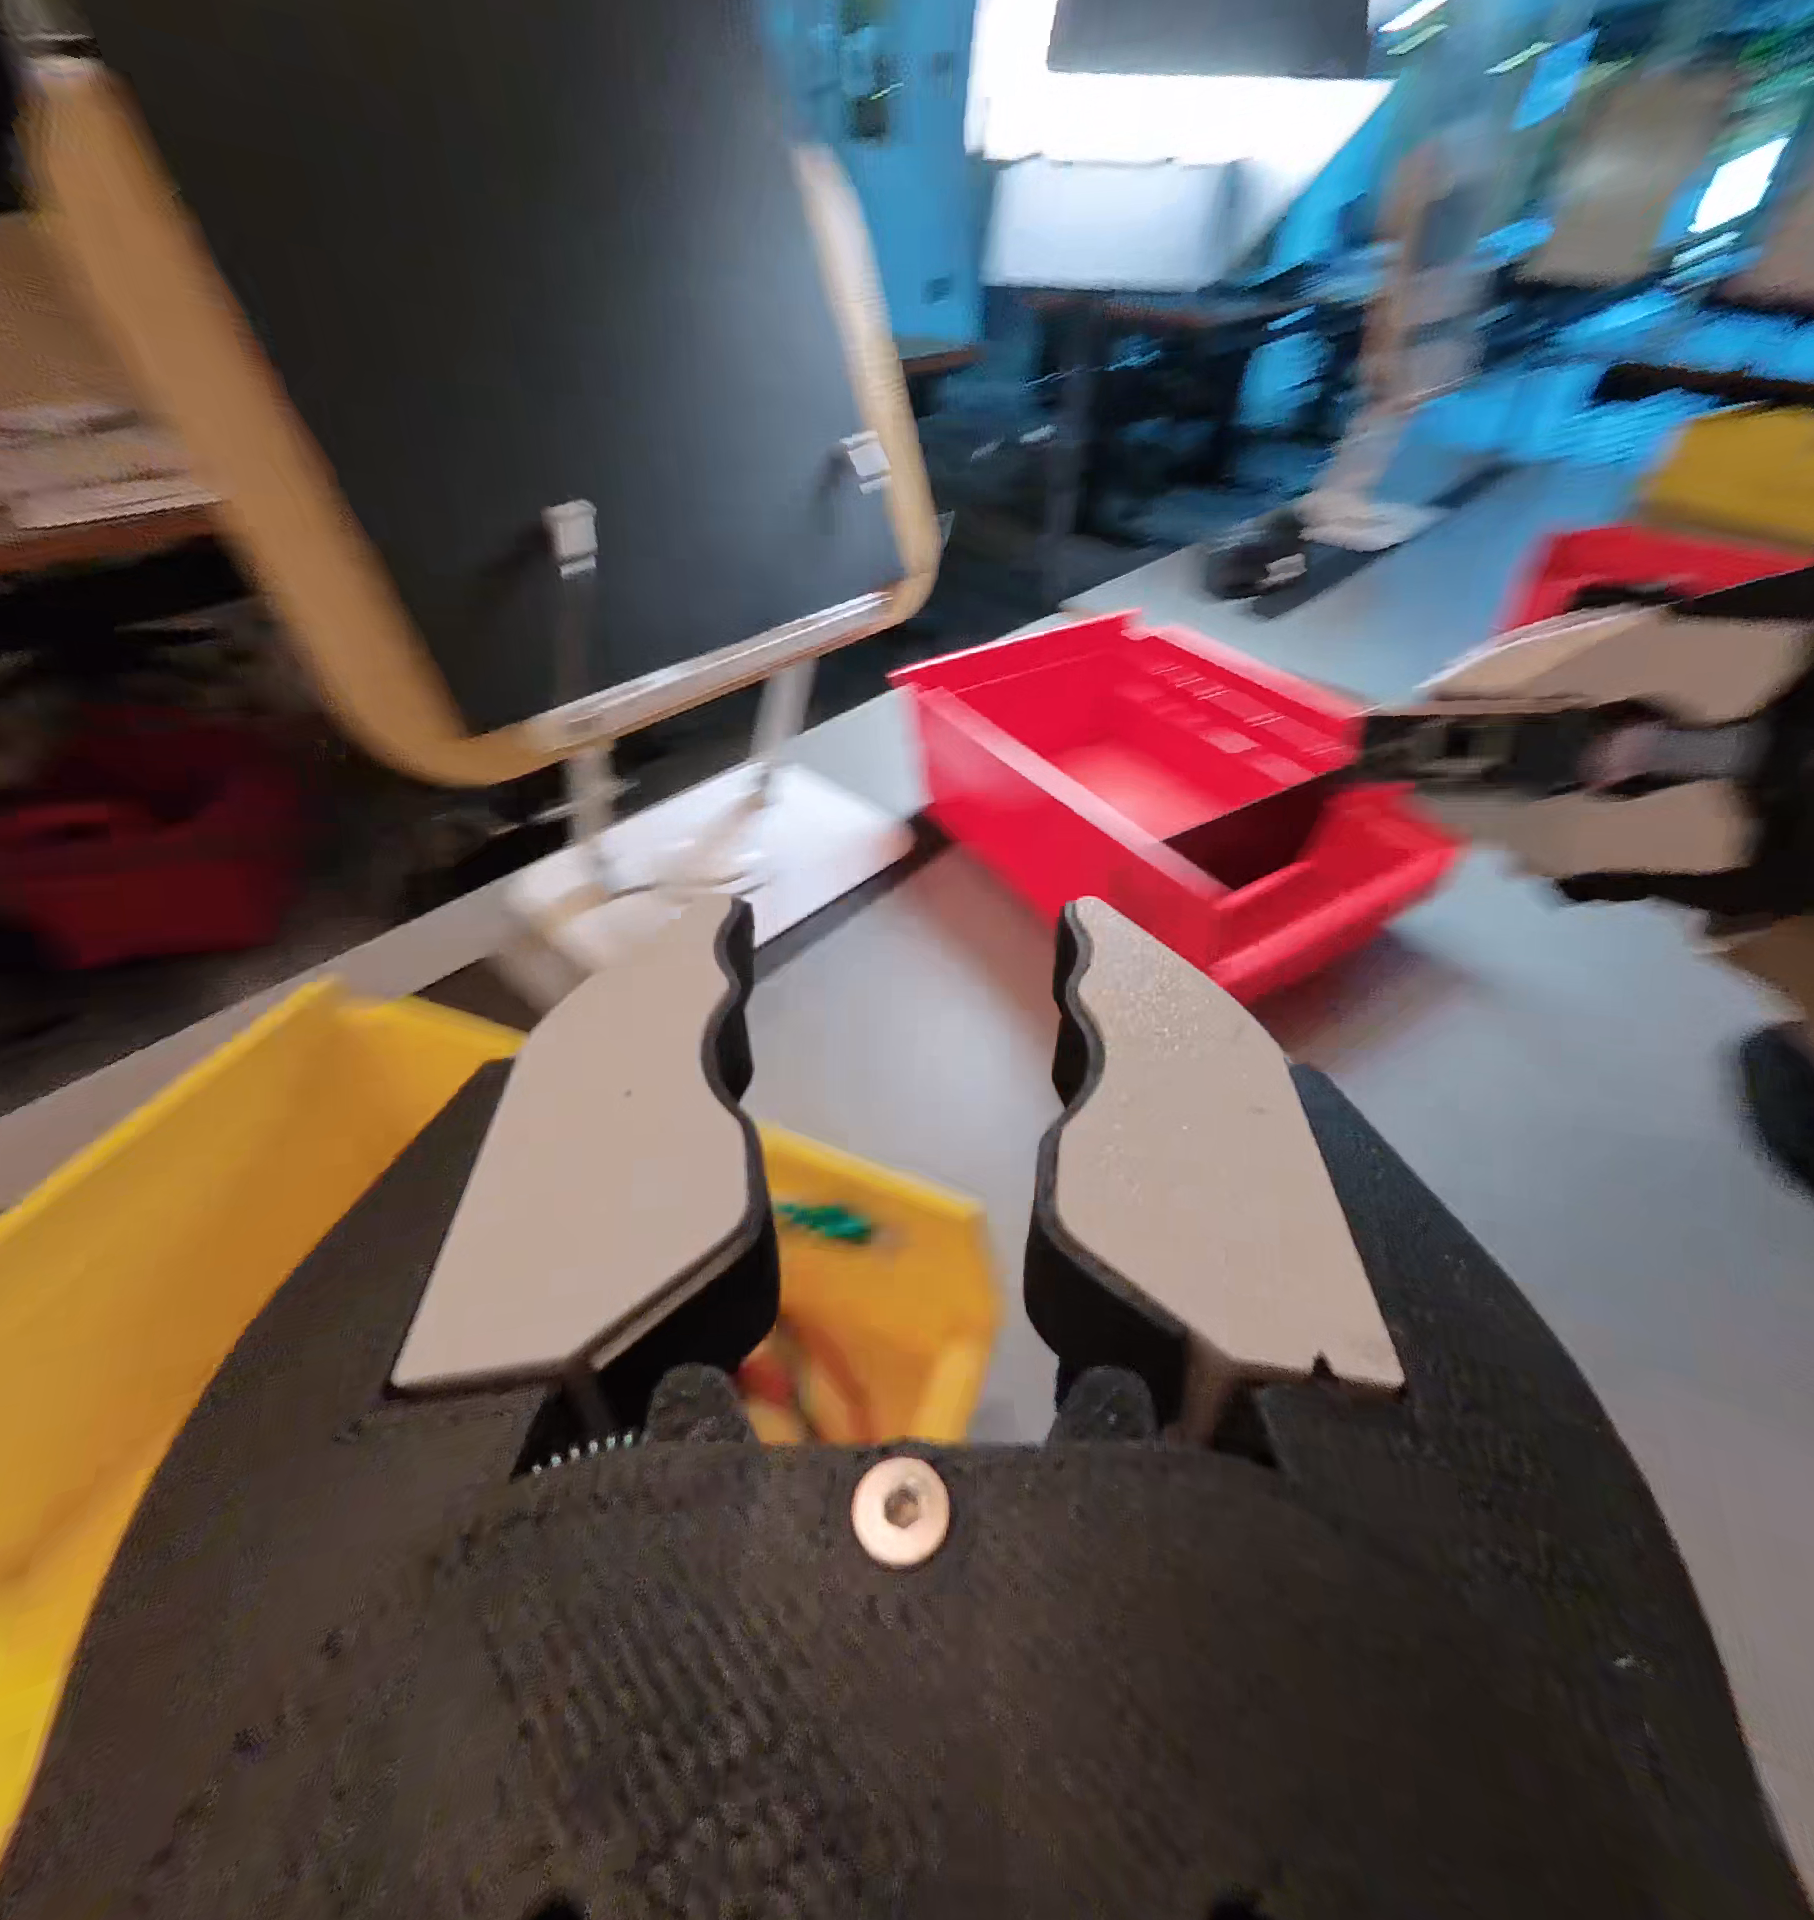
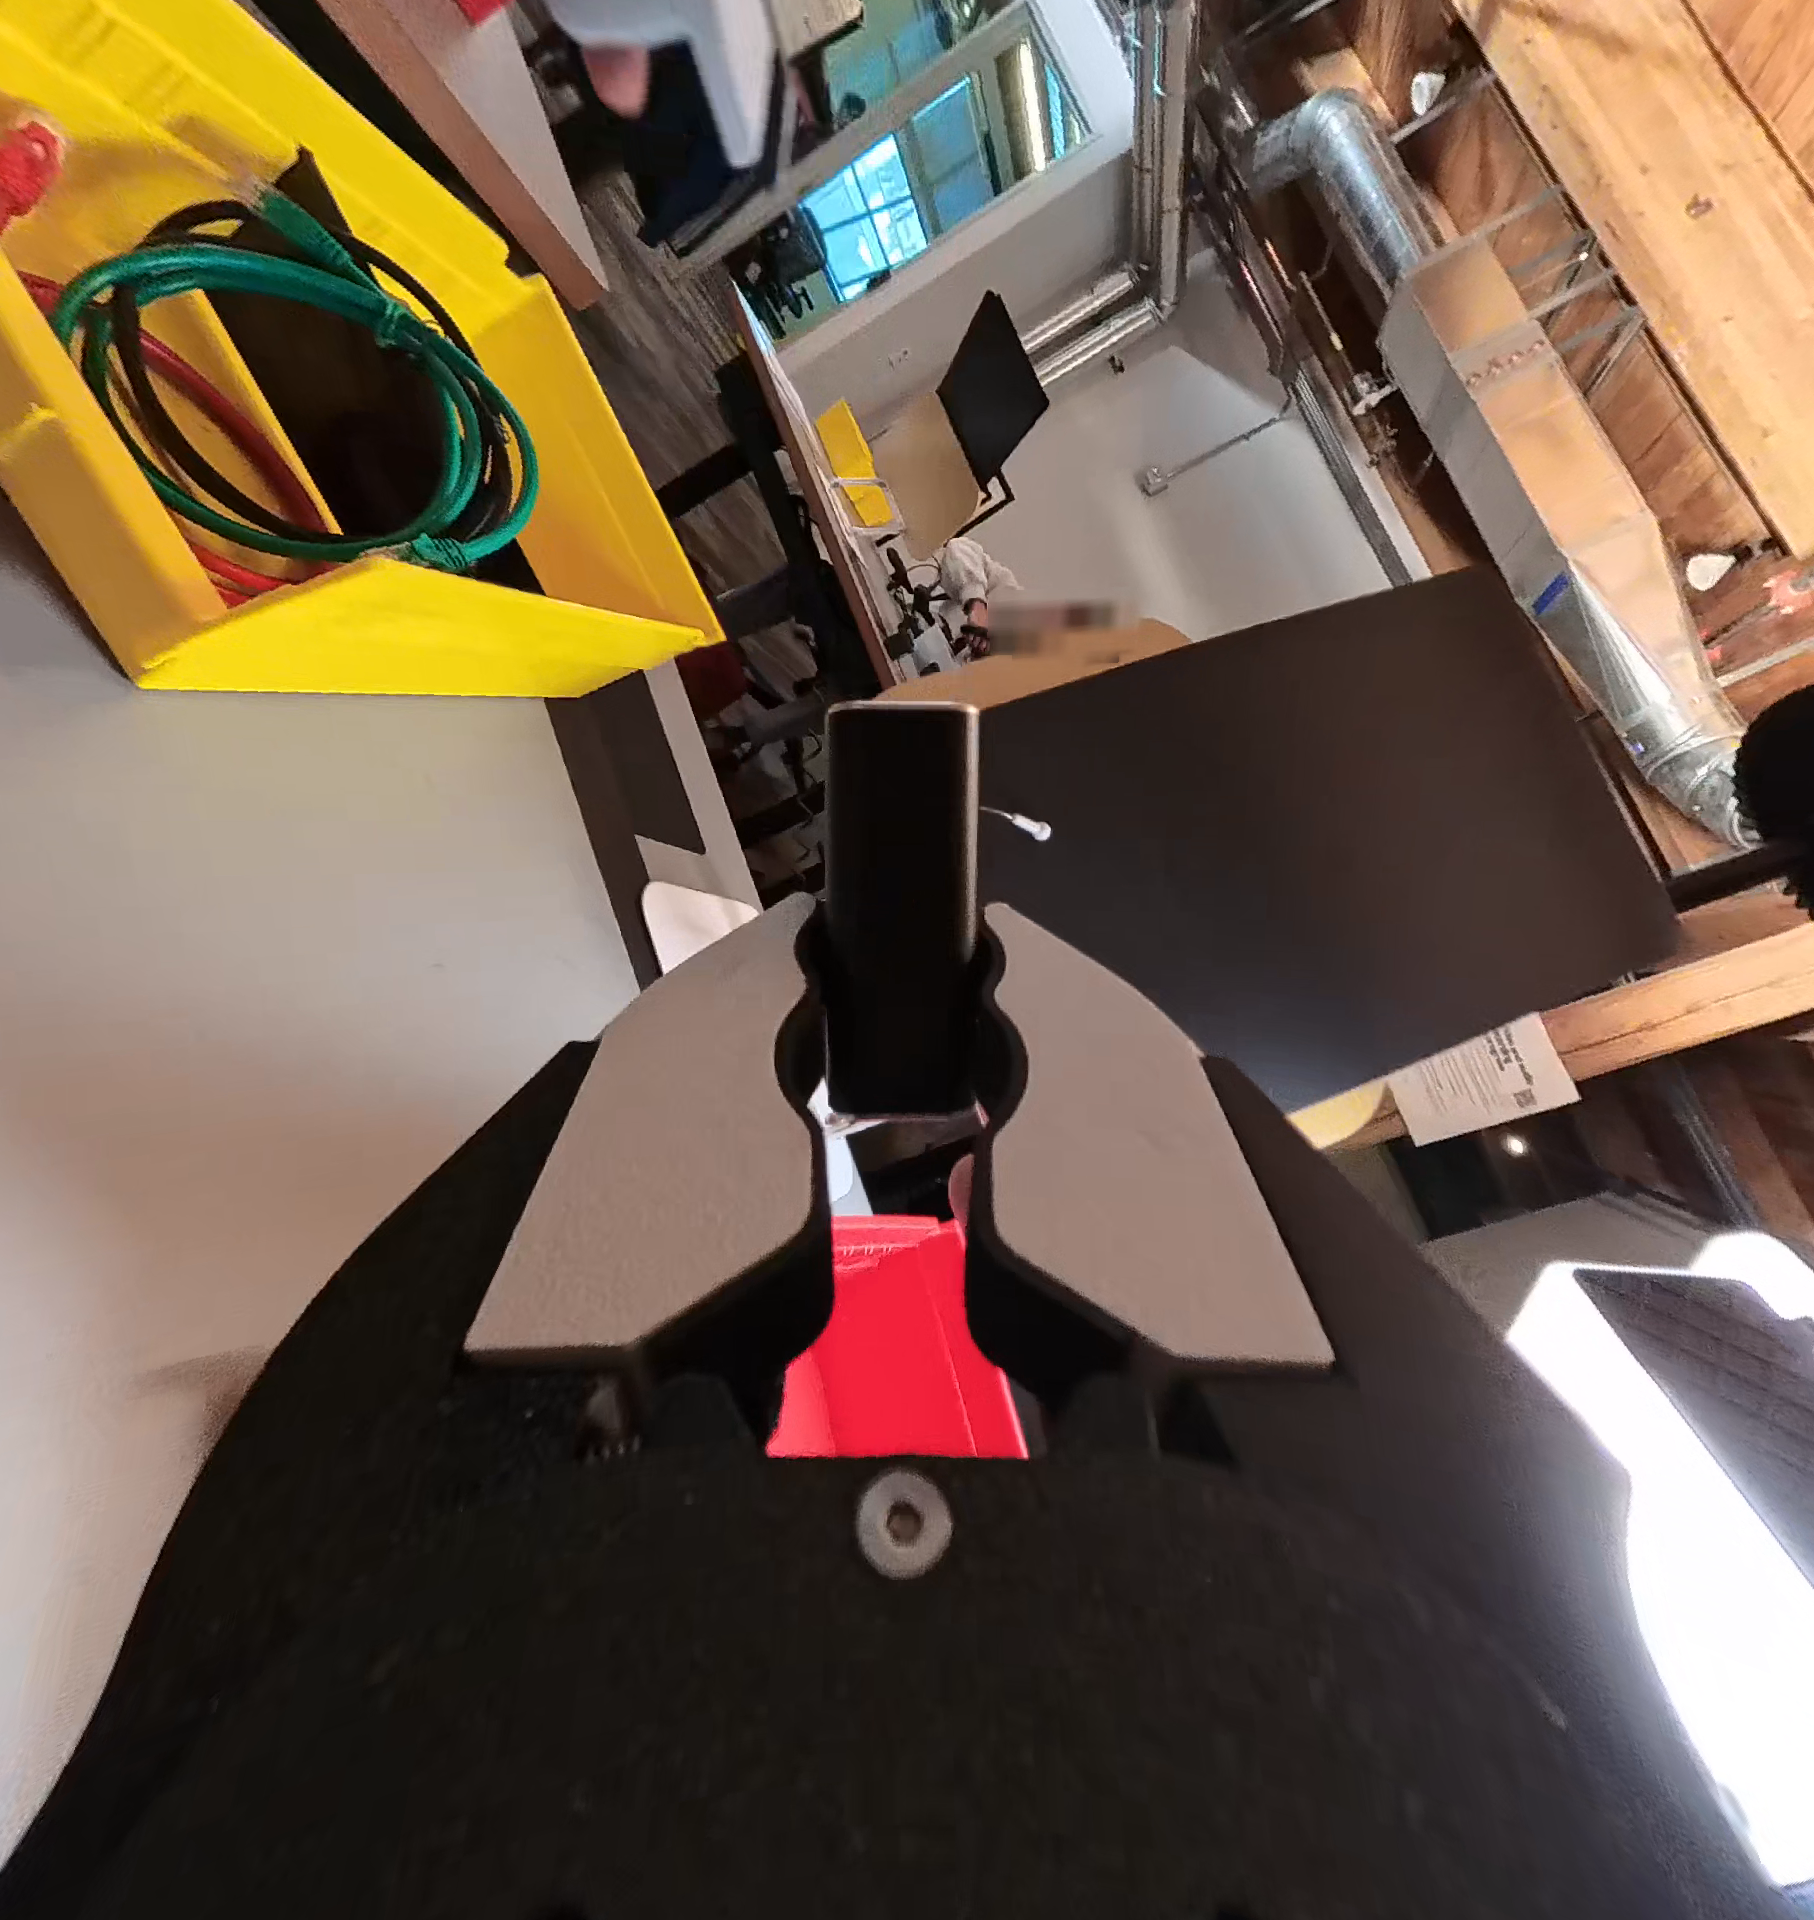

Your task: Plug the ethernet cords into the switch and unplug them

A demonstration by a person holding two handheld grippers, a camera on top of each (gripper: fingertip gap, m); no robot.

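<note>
My right gripper (image 2: 901, 935) is shut on the switch (image 2: 901, 894), a slim black box with metal edges that sticks out past the fingertips. It is held in the air above a red bin (image 2: 892, 1351). Coiled green (image 2: 290, 416), red (image 2: 207, 405) and black ethernet cords lie in a yellow bin (image 2: 383, 634) at the upper left. My left gripper (image 1: 903, 925) is open and empty, hovering over the near edge of that yellow bin (image 1: 155, 1195), where a bit of green cord (image 1: 825, 1221) shows. In the left wrist view the right gripper (image 1: 1402, 738) holds the switch (image 1: 1261, 836) over the red bin (image 1: 1142, 769).
The bins stand on a grey table (image 1: 986, 1039). A dark board in a tan frame (image 1: 529, 364) stands beyond the table's far edge. More red and yellow bins (image 1: 1651, 571) sit at the far right. A laptop (image 2: 1734, 1455) lies at the right. The grippers' ends are close to 20 cm from one another.
</note>
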